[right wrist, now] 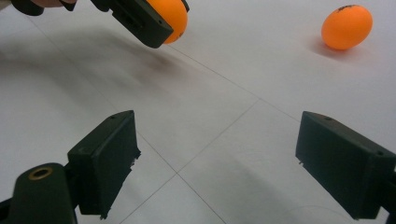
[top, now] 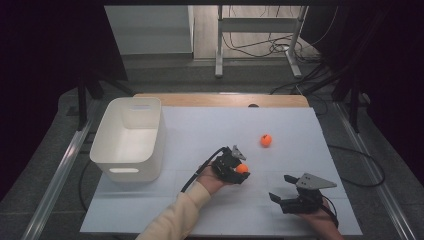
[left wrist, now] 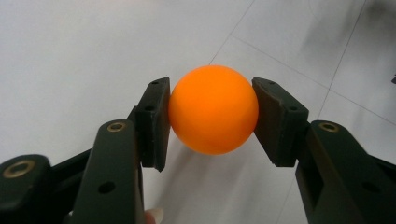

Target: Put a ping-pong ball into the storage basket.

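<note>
While an orange ball (top: 242,168) is clenched by the left hand-held gripper (top: 239,168), the white bin (top: 131,138) is found to its left, the right hand-held gripper (top: 280,195) released.

Bright overhead light on the white table (top: 300,210), dark vignetted corners, soft blurred shadows.

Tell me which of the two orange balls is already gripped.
The orange ball clamped between the left gripper jaws, nearer the white bin. The other ball lies free on the table, farther back.
</note>
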{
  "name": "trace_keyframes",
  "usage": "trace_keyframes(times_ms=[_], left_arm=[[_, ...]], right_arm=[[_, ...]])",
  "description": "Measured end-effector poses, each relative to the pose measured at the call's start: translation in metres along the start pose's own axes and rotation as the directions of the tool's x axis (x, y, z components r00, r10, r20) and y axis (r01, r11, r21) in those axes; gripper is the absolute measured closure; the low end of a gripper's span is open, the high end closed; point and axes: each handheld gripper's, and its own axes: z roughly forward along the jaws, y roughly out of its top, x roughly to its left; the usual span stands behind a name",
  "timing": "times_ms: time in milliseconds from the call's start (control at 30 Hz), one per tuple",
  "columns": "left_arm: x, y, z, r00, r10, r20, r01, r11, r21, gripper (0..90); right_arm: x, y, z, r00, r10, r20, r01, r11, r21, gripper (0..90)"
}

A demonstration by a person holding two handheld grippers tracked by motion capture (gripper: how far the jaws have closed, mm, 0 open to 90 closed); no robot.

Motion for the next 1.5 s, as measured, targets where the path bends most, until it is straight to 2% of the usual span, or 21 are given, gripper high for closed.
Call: trace_keyframes(times_ms=[233,867,1500], left_arm=[[0.001,-0.002,-0.004,0.9999,-0.014,0.005,0.014,0.9997,-0.02,49.8],[0.002,-0.004,-0.015,0.9997,-0.024,0.002,0.024,0.998,-0.058,49.7],[0.006,-0.005,-0.025,0.999,-0.041,-0.018,0.039,0.9951,-0.091,49.6]], right_arm=[[0.0,0.0,0.0,1.0,-0.001,0.001,0.001,1.0,0.0,13.5],[0.0,0.0,0.0,1.0,0.001,-0.003,-0.001,1.0,-0.004,13.5],[0.001,0.0,0.0,1.0,-0.001,-0.005,0.001,1.0,-0.004,13.5]])
